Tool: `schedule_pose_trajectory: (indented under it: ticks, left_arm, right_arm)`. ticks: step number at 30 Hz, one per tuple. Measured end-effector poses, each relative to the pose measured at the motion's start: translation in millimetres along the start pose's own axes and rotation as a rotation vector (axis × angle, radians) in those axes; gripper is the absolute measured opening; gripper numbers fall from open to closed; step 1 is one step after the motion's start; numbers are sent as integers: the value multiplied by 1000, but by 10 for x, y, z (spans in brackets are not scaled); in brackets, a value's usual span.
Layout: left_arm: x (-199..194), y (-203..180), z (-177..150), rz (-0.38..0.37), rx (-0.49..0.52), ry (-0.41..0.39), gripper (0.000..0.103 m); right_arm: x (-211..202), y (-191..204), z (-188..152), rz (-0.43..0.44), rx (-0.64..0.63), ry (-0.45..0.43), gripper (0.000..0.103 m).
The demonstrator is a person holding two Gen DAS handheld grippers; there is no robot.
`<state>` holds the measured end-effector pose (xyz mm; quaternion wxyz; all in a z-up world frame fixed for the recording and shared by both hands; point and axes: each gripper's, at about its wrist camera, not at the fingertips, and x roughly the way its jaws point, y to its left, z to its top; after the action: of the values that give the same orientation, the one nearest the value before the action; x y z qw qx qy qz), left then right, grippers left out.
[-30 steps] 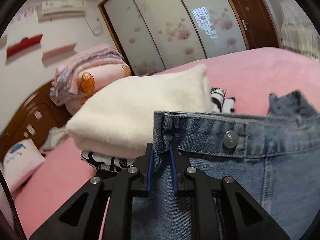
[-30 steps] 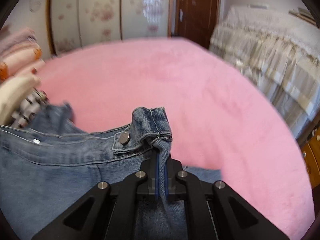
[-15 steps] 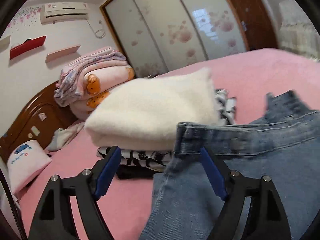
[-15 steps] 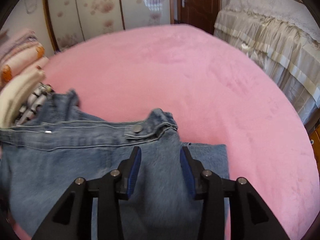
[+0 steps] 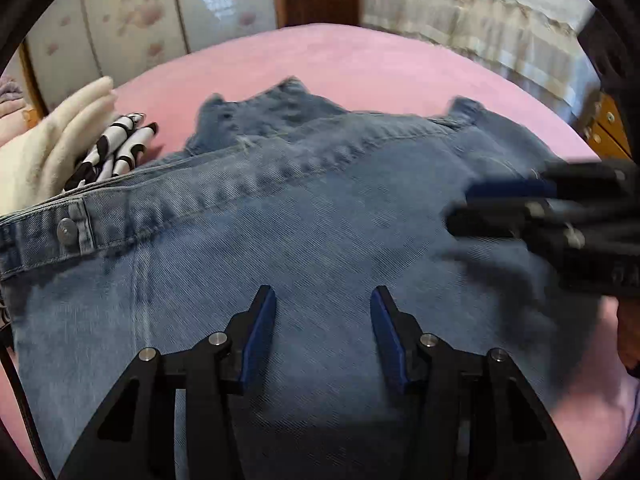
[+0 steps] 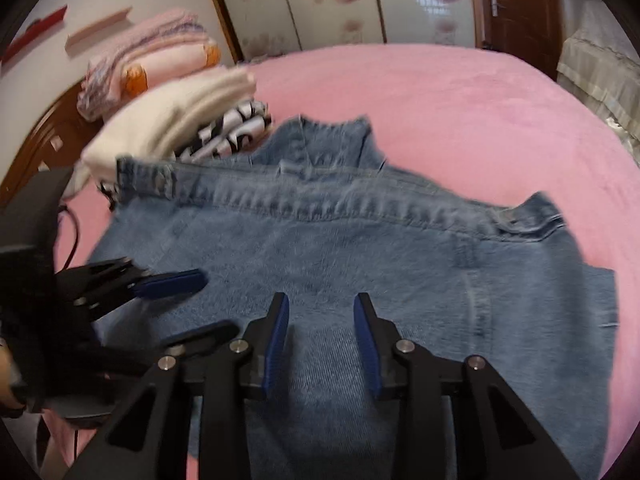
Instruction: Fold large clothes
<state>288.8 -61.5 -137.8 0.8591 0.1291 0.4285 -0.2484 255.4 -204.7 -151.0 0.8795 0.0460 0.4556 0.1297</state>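
I am hovering the left tool and right tool, jaws closing on nothing, over the denim garment lying on the pink bed, between folds, needing a fresh edge grip next.

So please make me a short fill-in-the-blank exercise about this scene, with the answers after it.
1. The denim garment lies on a bed cover of the colour ____.
2. On top of the black-and-white garment rests a folded ____ one.
3. The left claw is closing, with ____ between its pads.
4. The metal button sits on the garment's ____.

Answers: pink; cream; nothing; waistband
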Motion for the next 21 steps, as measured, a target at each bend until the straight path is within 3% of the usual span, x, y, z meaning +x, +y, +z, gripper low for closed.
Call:
schedule_pose_trajectory:
  ticks: [1,4,6,8,13,17,21]
  left_arm:
    - [13,39,27,23,-12,-12,49]
    - [77,180,177,198,-9,-41,37]
    - [170,386,253,268,-65,-9,37]
    - [221,594,299,234,-132,7,34]
    - [235,534,328,261,-55,-12,30]
    - [166,551,254,207,-58,-23,29]
    - [148,651,277,171,-18,-28,28]
  right_arm:
    - [49,-18,4,-9,-1,7,31]
    - [149,-116,51,-44,3,3,19]
    - [164,-170,129,-46,30,-8,17]
    - [186,-173,182,-76,31,-19,17]
    - [281,-400,313,-140,61,-31,12]
    - [260,-885,310,-307,129,-21,12]
    - [94,-1449,195,-371,227,-18,9]
